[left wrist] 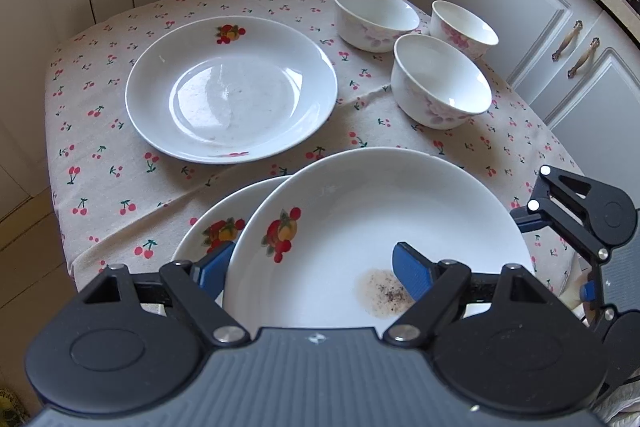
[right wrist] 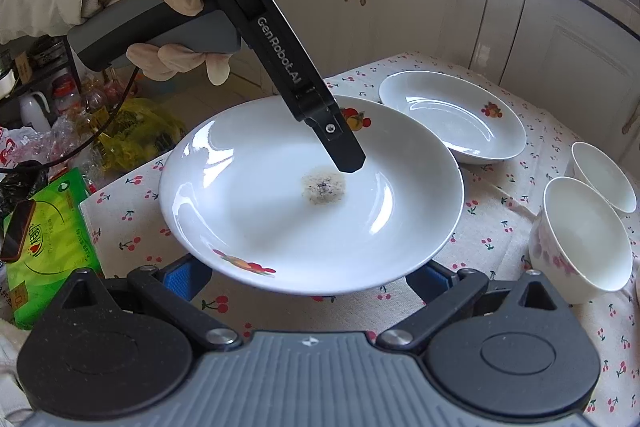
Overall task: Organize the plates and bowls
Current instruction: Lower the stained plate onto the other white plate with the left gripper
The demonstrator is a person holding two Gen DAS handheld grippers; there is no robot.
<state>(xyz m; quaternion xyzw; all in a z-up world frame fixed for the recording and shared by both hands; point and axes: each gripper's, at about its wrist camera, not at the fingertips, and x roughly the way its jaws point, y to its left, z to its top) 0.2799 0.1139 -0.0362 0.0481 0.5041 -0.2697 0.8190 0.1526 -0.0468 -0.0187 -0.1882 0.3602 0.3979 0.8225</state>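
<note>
Since the stained plate (left wrist: 360,227) at lower centre is glazed, slick and breakable, I clamp its rim with my left gripper (left wrist: 316,273); my right gripper (right wrist: 308,277) fingers spread empty beneath.

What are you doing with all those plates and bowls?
A person is tidying dishes with two handheld grippers. The left gripper is clamped on the rim of a dirty plate, holding it up over another plate. The right gripper waits open just under its near edge. A third plate and three bowls sit apart on the cherry tablecloth, not stacked yet.
</note>
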